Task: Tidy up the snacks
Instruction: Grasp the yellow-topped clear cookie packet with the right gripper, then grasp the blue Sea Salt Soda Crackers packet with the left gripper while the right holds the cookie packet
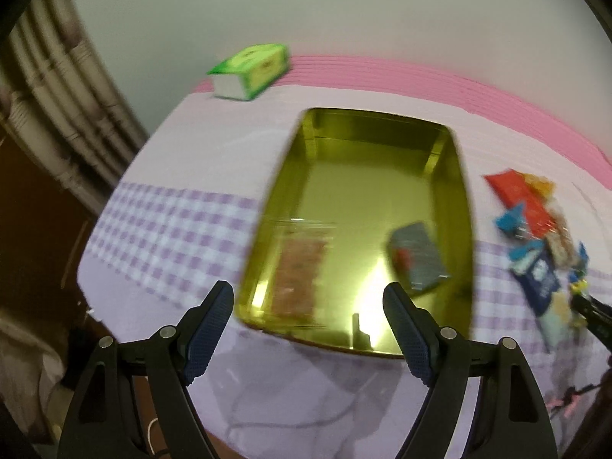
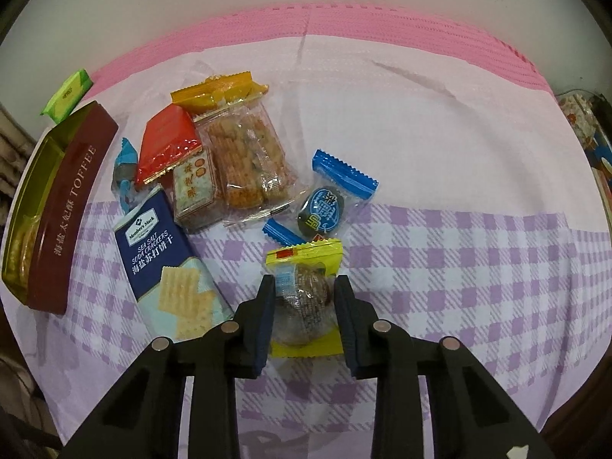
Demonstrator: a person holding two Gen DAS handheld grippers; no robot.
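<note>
right wrist view: our right gripper (image 2: pixel 304 308) has its pads pressed on either side of a yellow-edged snack pack (image 2: pixel 304 302), a round brown cake in clear wrap lying on the checked tablecloth (image 2: pixel 459 267)
why this grip: we judge the pads take the pack across its plump middle so the slippery wrapper cannot slide out when lifted
left wrist view: our left gripper (image 1: pixel 308 325) stands wide with nothing between its pads, hovering over the near rim of the gold tin (image 1: pixel 455 176)
tin contents: a clear pack of brown biscuits (image 1: pixel 300 267) and a grey-blue packet (image 1: pixel 419 264) already lie on the tin floor; this picture is blurred, so we read no labels
why the tin sits there: just left of the snack pile, a short carry, we judge
pile left to sort: soda cracker pack (image 2: pixel 164 264), red packet (image 2: pixel 168 145), clear pack of fried pieces (image 2: pixel 248 164), blue-ended round sweet (image 2: pixel 325 206), small blue candy (image 2: pixel 124 172)
in the way: the cracker pack lies just left of the held snack, between it and the tin
off to the side: a green tissue pack (image 1: pixel 250 70) well behind the tin
</note>
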